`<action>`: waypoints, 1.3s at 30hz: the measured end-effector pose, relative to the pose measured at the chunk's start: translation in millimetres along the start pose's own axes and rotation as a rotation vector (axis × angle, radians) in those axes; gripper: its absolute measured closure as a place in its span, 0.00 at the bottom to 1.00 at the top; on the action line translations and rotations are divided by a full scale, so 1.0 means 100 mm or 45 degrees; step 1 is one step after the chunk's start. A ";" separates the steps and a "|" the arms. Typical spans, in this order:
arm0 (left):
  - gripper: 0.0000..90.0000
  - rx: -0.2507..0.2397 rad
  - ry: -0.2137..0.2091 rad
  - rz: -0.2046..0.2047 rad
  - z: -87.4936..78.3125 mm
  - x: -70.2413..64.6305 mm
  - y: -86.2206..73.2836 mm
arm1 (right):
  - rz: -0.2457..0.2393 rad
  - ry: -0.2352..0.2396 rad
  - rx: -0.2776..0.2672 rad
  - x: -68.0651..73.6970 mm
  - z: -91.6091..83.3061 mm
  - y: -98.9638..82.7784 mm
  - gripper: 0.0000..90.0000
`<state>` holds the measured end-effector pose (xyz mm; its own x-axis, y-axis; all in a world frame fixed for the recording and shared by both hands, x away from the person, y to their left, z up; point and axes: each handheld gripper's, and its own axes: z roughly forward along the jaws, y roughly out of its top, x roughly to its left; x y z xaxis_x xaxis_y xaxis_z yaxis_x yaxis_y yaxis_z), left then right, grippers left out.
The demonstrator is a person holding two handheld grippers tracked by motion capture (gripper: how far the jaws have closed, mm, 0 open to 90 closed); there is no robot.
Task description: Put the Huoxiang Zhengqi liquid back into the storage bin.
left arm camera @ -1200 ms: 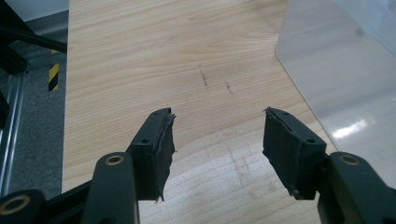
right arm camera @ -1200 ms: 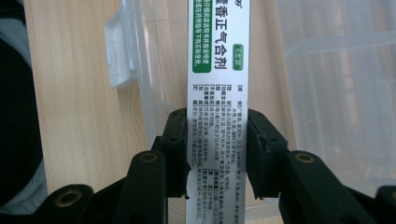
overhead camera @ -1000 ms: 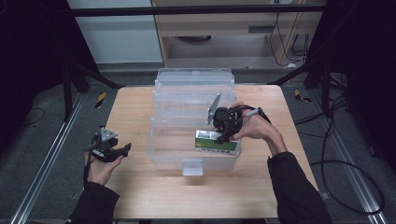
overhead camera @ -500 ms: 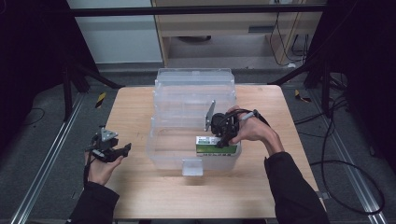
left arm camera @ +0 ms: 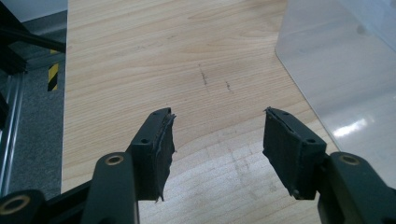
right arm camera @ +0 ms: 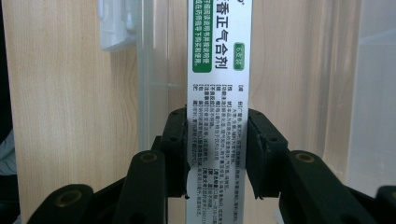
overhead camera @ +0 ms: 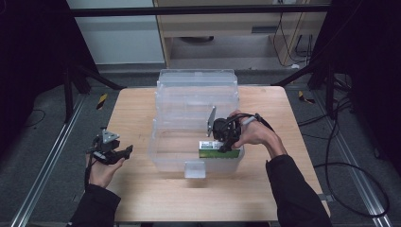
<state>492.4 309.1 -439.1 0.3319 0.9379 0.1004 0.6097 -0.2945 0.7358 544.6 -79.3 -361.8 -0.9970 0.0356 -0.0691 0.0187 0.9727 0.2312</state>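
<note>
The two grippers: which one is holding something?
The right gripper, reaching into the clear bin, grips a green-and-white box between its jaws. The left gripper stands open above bare table.

Counter (overhead camera: 142,198): I saw a pale wood-grain top, faintly scratched in the left gripper view.
On it: I saw one clear plastic bin (overhead camera: 163,156) standing at the middle, its white latch (overhead camera: 194,169) facing my side.
Around: grey floor (overhead camera: 42,142) lay beside it.
</note>
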 end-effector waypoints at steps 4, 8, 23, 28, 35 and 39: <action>0.47 0.000 0.000 0.001 0.00 0.00 0.00 | 0.011 0.012 -0.012 0.00 0.05 -0.03 0.71; 0.47 0.002 0.000 0.003 0.01 -0.01 0.00 | 0.014 0.021 -0.010 0.01 0.11 -0.04 0.71; 0.47 0.004 0.000 0.006 0.01 -0.01 0.00 | 0.015 0.015 -0.009 0.04 0.25 -0.07 0.70; 0.47 0.005 0.001 0.006 0.01 -0.01 0.00 | 0.025 0.008 -0.002 0.04 0.26 -0.07 0.69; 0.47 0.003 0.000 0.007 0.01 -0.02 0.00 | 0.097 -0.023 -0.074 0.04 0.10 -0.10 0.65; 0.47 0.007 -0.001 0.010 0.01 -0.02 0.00 | 0.107 -0.063 -0.136 0.07 -0.03 -0.11 0.64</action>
<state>492.8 306.6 -440.3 0.3370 0.9356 0.1054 0.6111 -0.3025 0.7315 537.2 -90.2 -361.9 -0.9873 0.1295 -0.0922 0.0910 0.9359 0.3402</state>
